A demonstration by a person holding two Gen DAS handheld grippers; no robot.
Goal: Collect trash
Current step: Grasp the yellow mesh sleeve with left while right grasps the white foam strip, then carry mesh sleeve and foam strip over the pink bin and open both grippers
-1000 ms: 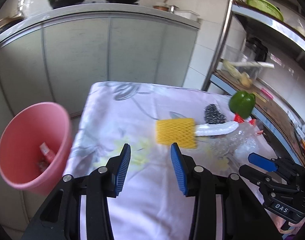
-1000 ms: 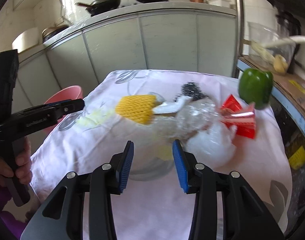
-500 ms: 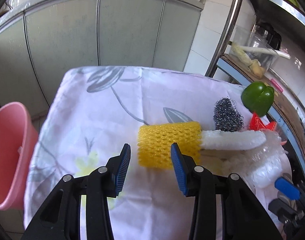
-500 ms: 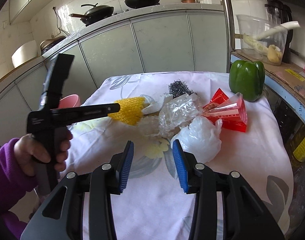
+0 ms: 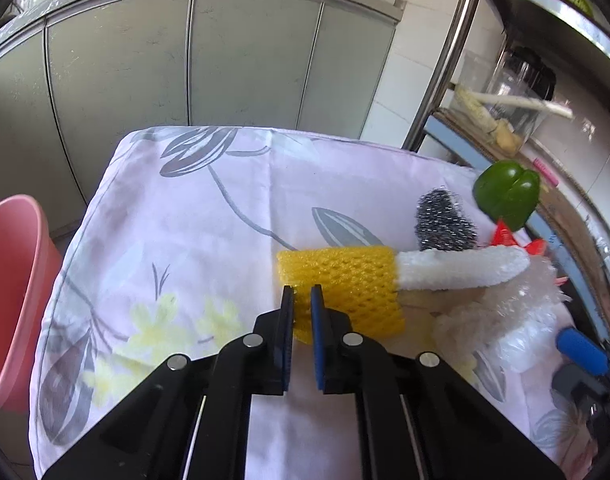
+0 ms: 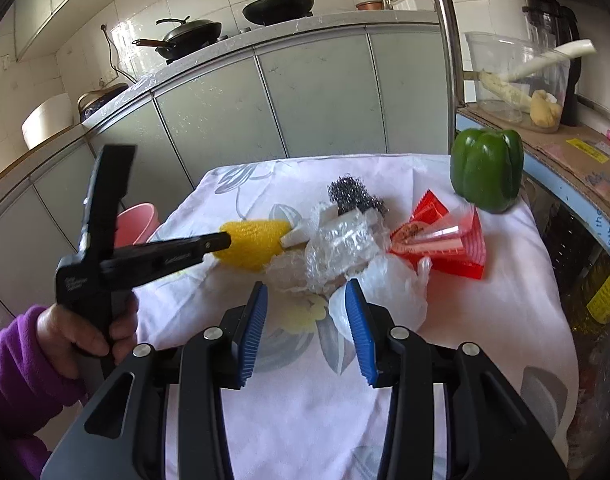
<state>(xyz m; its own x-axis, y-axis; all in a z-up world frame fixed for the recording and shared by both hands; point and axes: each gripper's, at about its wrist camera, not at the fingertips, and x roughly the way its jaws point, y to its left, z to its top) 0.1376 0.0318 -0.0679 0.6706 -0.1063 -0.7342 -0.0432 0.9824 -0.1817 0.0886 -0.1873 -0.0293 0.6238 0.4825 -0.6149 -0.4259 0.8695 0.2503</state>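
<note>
Our two black hand-held grippers and one purple sleeve

Our left gripper (image 5: 301,300) has black moulded arms that widen toward the camera, with a round silver screw head on each link and a flat blue pad on the inner face of each fingertip; thin pale lines run along the inner edges of the arms. Our right gripper (image 6: 307,304) is built the same, its blue pads (image 6: 253,330) ribbed crosswise and four silver screws set along its links. In the right wrist view our left tool shows from the side as a black bar with small pale lettering and a black block upright at its back. Our left hand (image 6: 85,328) wears a purple fleece sleeve (image 6: 13,376).
</note>
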